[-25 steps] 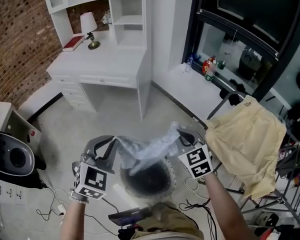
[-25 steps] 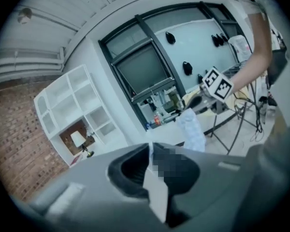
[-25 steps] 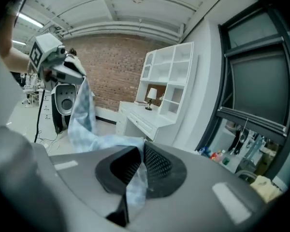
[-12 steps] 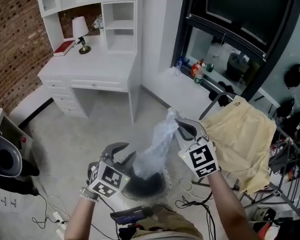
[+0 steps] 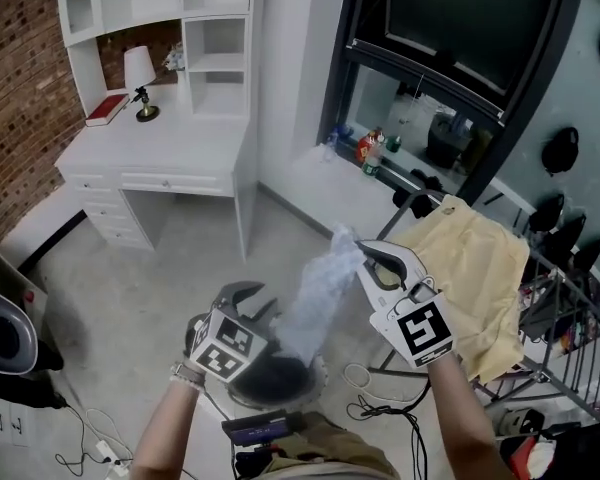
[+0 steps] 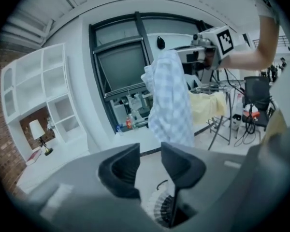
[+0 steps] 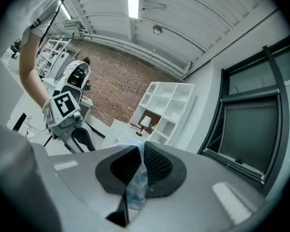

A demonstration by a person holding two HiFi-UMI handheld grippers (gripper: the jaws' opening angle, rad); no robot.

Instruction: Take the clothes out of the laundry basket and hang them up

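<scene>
A pale blue checked garment (image 5: pixel 315 290) hangs by one end from my right gripper (image 5: pixel 364 253), whose jaws are shut on the fabric (image 7: pixel 137 174). Its lower end trails down to the dark round laundry basket (image 5: pixel 272 376) on the floor. My left gripper (image 5: pixel 246 302) is lower and to the left, beside the hanging cloth. Its jaws have just been opening and nothing is between them (image 6: pixel 150 168). From the left gripper view, the garment (image 6: pixel 170 100) dangles ahead under the right gripper (image 6: pixel 203 50).
A yellow cloth (image 5: pixel 475 268) is draped over a metal drying rack (image 5: pixel 570 353) at the right. A white desk with shelves (image 5: pixel 160 158) stands at the back left, a dark window frame (image 5: pixel 450 78) behind. Cables (image 5: pixel 380 403) lie on the floor near the basket.
My left gripper let go of the garment, opened and sank toward the basket. The right gripper rose with the garment, which now hangs from it alone.
</scene>
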